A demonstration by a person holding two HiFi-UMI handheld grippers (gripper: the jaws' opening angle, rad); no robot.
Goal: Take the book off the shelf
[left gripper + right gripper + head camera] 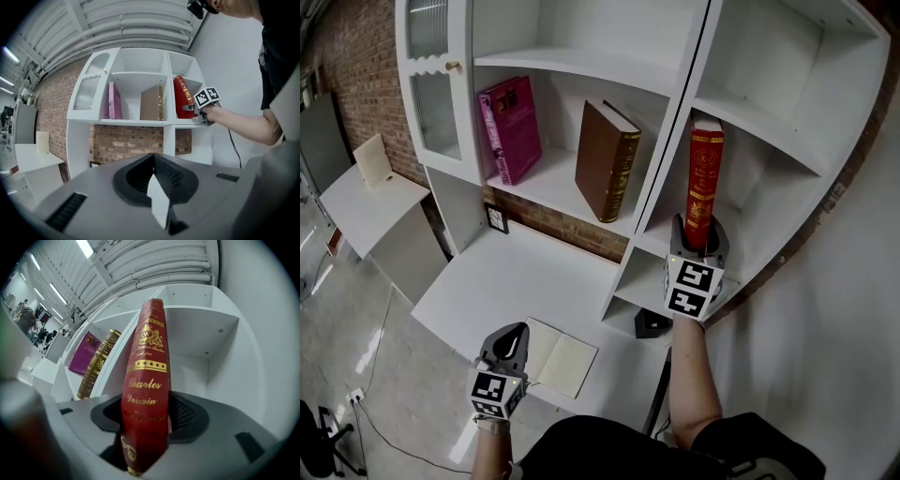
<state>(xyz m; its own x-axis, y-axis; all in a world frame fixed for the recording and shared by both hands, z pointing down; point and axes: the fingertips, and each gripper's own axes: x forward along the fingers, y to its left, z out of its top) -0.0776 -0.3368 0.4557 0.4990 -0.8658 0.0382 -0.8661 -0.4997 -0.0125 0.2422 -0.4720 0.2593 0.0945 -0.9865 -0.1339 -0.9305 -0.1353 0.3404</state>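
A red book (706,178) with gold lettering stands upright in the right compartment of the white shelf unit (553,187). My right gripper (698,230) reaches into that compartment, and its jaws clasp the lower part of the book's spine (147,380) from both sides. The left gripper view shows the same red book (183,96) leaning with the right gripper (202,101) on it. My left gripper (514,330) hangs low over the desk's front edge, shut and empty; its jaws meet in the left gripper view (152,161).
A brown book (607,159) and a pink book (511,127) stand in the middle compartment. An open notebook (558,361) lies on the white desk (516,281). A small black object (652,323) sits under the right shelf. A low white table (366,202) stands at the left.
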